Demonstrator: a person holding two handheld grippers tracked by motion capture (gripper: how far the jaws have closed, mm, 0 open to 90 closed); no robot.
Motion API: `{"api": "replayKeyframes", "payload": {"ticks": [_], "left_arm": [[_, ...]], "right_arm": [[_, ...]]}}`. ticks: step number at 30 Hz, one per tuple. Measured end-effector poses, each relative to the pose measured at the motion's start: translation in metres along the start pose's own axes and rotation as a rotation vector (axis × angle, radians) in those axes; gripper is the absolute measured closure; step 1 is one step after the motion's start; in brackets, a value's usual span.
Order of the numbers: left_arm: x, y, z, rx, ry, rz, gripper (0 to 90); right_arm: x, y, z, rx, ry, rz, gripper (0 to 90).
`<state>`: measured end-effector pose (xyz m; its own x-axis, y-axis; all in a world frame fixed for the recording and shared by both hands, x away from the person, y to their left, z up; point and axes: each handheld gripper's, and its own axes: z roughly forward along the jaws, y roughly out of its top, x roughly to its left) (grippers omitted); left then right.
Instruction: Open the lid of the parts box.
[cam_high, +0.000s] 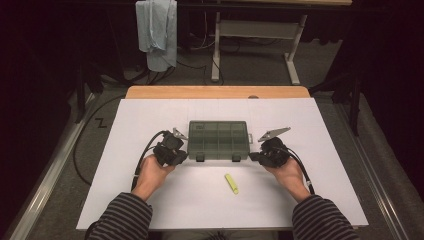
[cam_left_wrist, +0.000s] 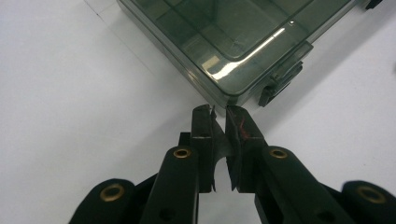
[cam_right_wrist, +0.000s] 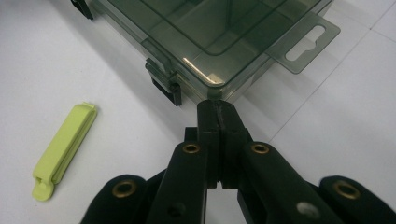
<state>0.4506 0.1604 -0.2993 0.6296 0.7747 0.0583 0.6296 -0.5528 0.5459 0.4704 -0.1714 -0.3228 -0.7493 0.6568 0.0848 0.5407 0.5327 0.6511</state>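
Both grippers, left (cam_high: 176, 150) and right (cam_high: 260, 154), fingers closed and empty, flank the latched compartment box (cam_high: 218, 139), apparently steadying its front corners.

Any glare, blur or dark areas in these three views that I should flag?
High view: the white table is evenly lit, the room around it falls into near black. Left gripper view: a bright glare streak runs along the lid of the organizer box, and the near jaws are soft. Right gripper view: a small highlight sits on the box corner; the yellow-green clip is sharp.
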Motion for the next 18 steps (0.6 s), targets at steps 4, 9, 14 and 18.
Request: {"api": "replayKeyframes", "payload": {"ticks": [4,9,14,18], "left_arm": [[-0.001,0.000,-0.005,-0.036,0.001,-0.002,80.7],[-0.005,0.003,-0.006,-0.072,0.033,0.001,69.7],[-0.006,0.010,-0.003,-0.089,0.078,-0.009,55.6],[-0.007,0.015,-0.004,-0.134,0.087,-0.015,48.0]], "right_arm": [[0.001,0.000,-0.005,-0.042,-0.009,0.000,90.0],[0.002,0.002,-0.011,-0.084,-0.022,0.001,90.0],[0.001,0.004,-0.015,-0.118,-0.016,0.019,90.0],[0.000,0.008,-0.018,-0.115,-0.018,0.018,90.0]]}}
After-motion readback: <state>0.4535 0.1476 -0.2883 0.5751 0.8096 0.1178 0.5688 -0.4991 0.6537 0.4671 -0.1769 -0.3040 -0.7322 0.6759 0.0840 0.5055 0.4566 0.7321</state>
